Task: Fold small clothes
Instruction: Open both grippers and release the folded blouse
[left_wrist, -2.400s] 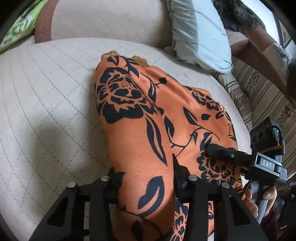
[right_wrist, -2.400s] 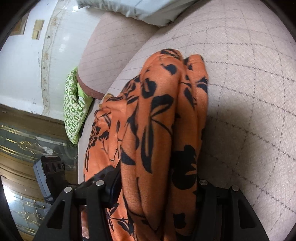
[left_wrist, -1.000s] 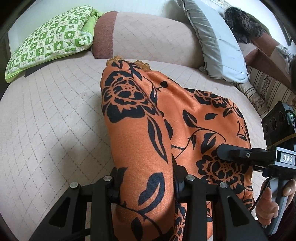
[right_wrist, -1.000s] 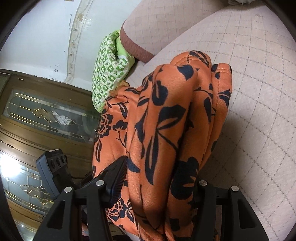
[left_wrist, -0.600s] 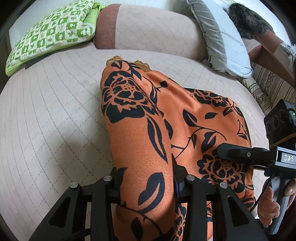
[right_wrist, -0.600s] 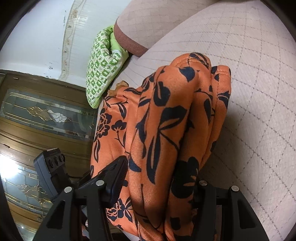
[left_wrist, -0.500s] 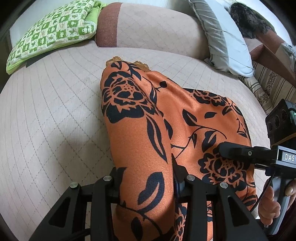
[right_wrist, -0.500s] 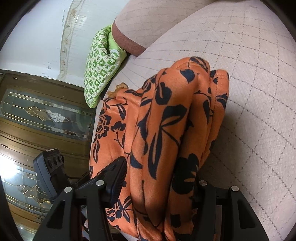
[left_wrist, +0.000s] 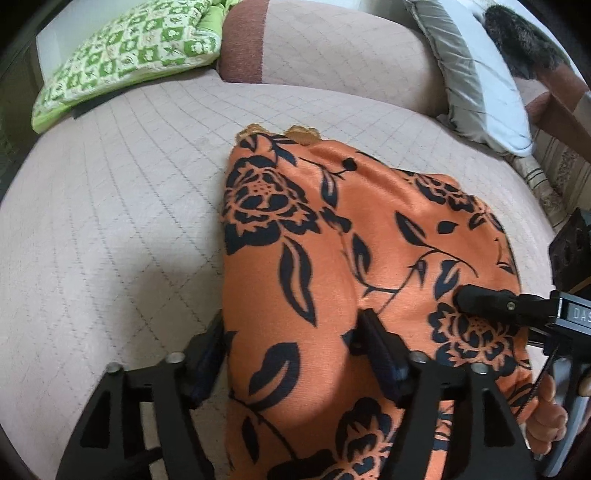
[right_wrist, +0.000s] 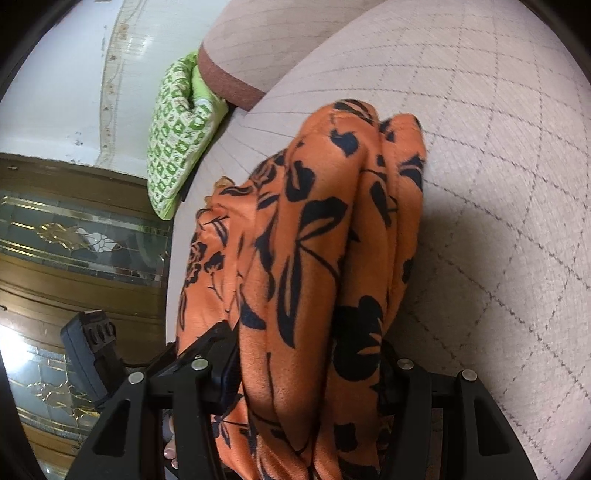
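The orange floral garment (left_wrist: 369, 236) is clenched at its near edge by both the left claw (left_wrist: 291, 350) and the right claw (right_wrist: 310, 365). Its length is seen running away from them across the sofa seat (left_wrist: 110, 221), so the fold would likely be carried forward.

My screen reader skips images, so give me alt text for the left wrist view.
The left gripper is shut on an orange garment with black flowers, spread on a beige quilted sofa seat. The right gripper grips its right side; a green checked cushion lies behind.

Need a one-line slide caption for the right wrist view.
Right gripper clamps bunched folds of the orange floral garment above the quilted beige sofa seat.
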